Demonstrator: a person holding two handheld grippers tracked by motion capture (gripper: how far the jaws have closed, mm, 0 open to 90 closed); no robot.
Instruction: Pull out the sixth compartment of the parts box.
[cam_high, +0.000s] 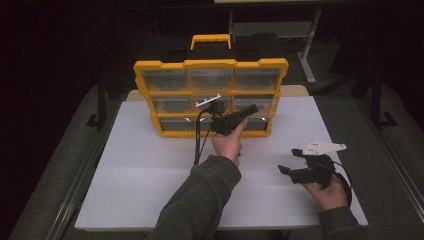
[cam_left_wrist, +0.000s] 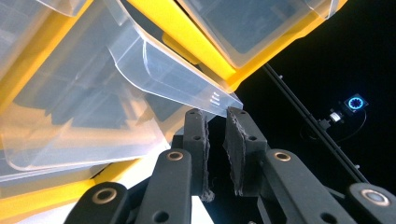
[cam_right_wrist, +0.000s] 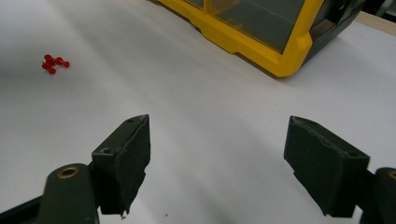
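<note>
A yellow organizer (cam_high: 210, 64) with clear drawers stands upright at the back of the white table (cam_high: 150, 165). My left gripper (cam_high: 252, 108) reaches its right-hand drawers. In the left gripper view a clear drawer (cam_left_wrist: 154, 70) sticks out tilted, and its thin front lip sits at my left gripper (cam_left_wrist: 215, 114) tips, whose jaws stand nearly together on it. My right gripper (cam_high: 288, 160) rests low over the table's right front, jaws wide apart. Nothing lies between the right gripper (cam_right_wrist: 217, 140) pads. A small cluster of red pushpins (cam_right_wrist: 53, 63) lies on the table ahead of it.
The organizer's yellow corner (cam_right_wrist: 280, 60) is a short way ahead of the right gripper. A black cable (cam_high: 197, 145) hangs from the left gripper to the table. Table edges drop to dark floor on both sides. A blue ring light (cam_left_wrist: 356, 102) glows in the dark background.
</note>
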